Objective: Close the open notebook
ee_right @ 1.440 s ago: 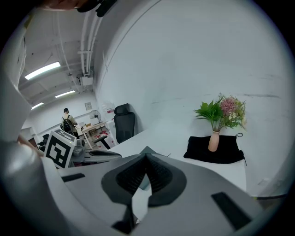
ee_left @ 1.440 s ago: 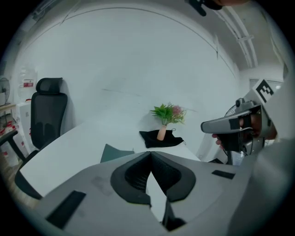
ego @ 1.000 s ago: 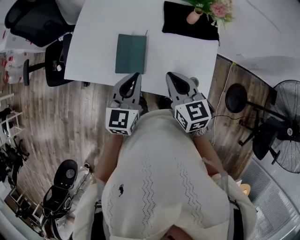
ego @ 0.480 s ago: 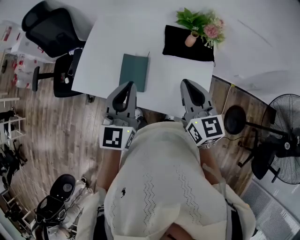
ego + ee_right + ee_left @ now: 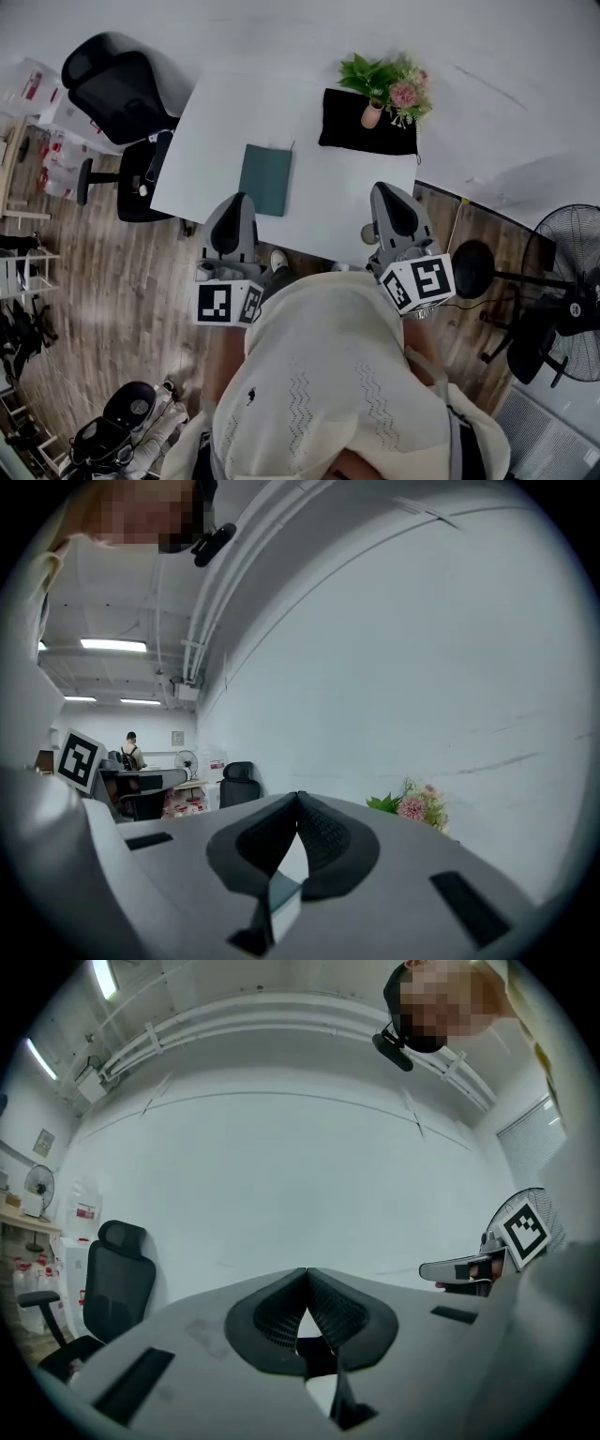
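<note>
- The left tool [image 5: 235, 201] and right tool [image 5: 387, 191] have moved back from the notebook [image 5: 265, 178] (upper middle).
- Both tools are pinched together, empty.
- The notebook lies closed on the desk [image 5: 323, 192].

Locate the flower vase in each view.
Head view: flower vase upper centre-right, standing on a black mat.
Left gripper view: not in it.
Right gripper view: flower vase low, right of centre; only leaves and blooms show.
Shared landmark: black office chair, left of centre in all three.
</note>
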Tool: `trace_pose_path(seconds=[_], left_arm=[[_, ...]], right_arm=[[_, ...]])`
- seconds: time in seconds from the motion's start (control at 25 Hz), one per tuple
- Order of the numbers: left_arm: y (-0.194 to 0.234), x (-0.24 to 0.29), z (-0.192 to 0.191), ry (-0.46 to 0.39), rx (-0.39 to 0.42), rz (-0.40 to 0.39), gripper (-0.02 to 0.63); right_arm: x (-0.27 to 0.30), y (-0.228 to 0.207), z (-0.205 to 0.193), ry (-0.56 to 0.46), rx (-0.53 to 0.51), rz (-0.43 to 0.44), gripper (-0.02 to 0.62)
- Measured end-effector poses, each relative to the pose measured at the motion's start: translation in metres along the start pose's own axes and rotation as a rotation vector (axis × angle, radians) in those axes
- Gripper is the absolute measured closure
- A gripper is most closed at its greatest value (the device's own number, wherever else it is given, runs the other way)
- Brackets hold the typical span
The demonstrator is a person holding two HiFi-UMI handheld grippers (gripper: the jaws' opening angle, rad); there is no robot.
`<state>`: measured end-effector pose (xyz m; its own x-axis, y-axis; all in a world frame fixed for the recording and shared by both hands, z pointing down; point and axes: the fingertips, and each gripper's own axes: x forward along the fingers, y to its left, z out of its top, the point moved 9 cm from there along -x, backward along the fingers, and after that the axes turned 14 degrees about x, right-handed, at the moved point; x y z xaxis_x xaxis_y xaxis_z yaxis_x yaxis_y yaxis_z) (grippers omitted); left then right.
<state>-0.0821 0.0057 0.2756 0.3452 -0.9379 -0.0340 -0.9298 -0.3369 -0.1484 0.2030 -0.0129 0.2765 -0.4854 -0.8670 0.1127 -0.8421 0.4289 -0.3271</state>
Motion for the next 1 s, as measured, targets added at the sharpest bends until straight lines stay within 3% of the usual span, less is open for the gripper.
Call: trace_pose_path(seconds=[0.4, 1.0], left_arm=[[-0.040, -0.005, -0.014, 0.028, -0.043, 0.039, 0.594], [-0.086, 0.018, -0.016, 0.027, 0.016, -0.039, 0.594]], right_arm=[[-0.019, -0.022, 0.008, 0.007, -0.024, 0.020, 0.594], [-0.024, -0.041, 0.011, 0.036, -0.046, 0.061, 0.594]])
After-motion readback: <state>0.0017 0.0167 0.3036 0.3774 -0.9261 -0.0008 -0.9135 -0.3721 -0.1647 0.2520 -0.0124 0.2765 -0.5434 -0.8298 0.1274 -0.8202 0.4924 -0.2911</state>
